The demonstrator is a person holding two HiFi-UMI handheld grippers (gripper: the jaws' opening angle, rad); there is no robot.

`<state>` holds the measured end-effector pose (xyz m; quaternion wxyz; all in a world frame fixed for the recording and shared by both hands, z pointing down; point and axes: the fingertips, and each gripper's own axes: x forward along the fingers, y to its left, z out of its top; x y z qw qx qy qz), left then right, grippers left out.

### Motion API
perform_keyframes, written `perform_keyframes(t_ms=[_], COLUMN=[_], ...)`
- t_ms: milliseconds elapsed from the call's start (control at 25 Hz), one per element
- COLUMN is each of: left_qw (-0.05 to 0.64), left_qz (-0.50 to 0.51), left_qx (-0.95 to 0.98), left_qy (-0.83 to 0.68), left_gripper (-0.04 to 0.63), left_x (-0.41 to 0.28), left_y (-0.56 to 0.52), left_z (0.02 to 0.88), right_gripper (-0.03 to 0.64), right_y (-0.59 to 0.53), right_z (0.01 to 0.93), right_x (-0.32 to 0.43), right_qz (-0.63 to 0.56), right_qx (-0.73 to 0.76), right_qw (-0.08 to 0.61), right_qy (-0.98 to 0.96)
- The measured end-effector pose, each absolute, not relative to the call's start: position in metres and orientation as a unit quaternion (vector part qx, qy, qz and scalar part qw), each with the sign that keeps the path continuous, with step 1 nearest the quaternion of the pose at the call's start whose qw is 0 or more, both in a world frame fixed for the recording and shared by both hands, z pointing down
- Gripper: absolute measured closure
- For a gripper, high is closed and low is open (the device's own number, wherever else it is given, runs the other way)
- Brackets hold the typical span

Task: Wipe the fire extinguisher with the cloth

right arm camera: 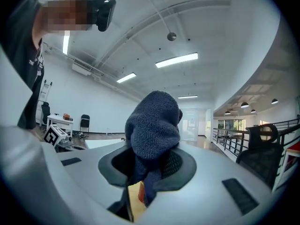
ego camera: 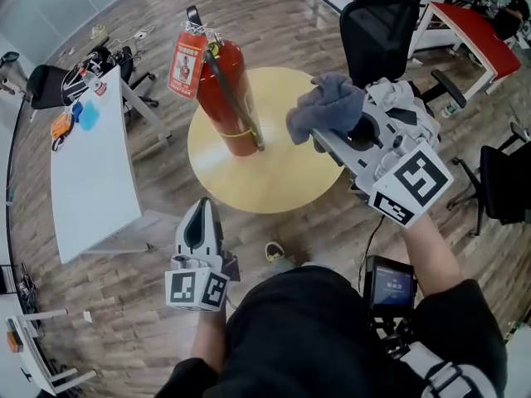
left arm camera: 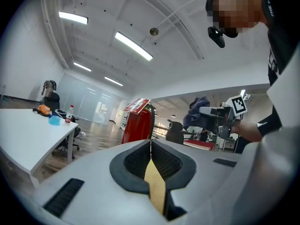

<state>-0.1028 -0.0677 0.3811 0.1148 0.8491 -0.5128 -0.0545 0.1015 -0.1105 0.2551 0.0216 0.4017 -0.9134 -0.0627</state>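
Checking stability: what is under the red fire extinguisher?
The red fire extinguisher stands on the round yellow table; its base hides the tabletop directly beneath.

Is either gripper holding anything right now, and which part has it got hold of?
The right gripper holds the grey cloth, jaws shut on a bunched fold, the rest bulging out past them. The left gripper is shut and empty.

Extinguisher [ego camera: 226,98] stands on table [ego camera: 274,185], left of centre. Cloth [ego camera: 328,106] in R gripper [ego camera: 325,137], just right of it. L gripper [ego camera: 199,212] before table's front edge. Desk [ego camera: 91,181] at left; chair [ego camera: 377,27] behind.
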Motion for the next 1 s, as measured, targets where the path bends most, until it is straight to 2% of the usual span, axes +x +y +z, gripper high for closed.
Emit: perform_keyframes(t_ms=[520,1000], left_qw=[0.102,0.091], left_qz=[-0.049,-0.059], left_qx=[0.839,0.843], left_qy=[-0.532,-0.527], left_gripper=[0.572,0.572], left_x=[0.005,0.022], left_y=[0.069,0.132], left_z=[0.365,0.34], right_gripper=[0.52,0.52], right_y=[0.029,0.096], right_z=[0.265,0.275], right_x=[0.196,0.195], right_qz=[-0.055,-0.063], right_qx=[0.387,0.381], right_qw=[0.009,0.024], right_qy=[-0.92,-0.922])
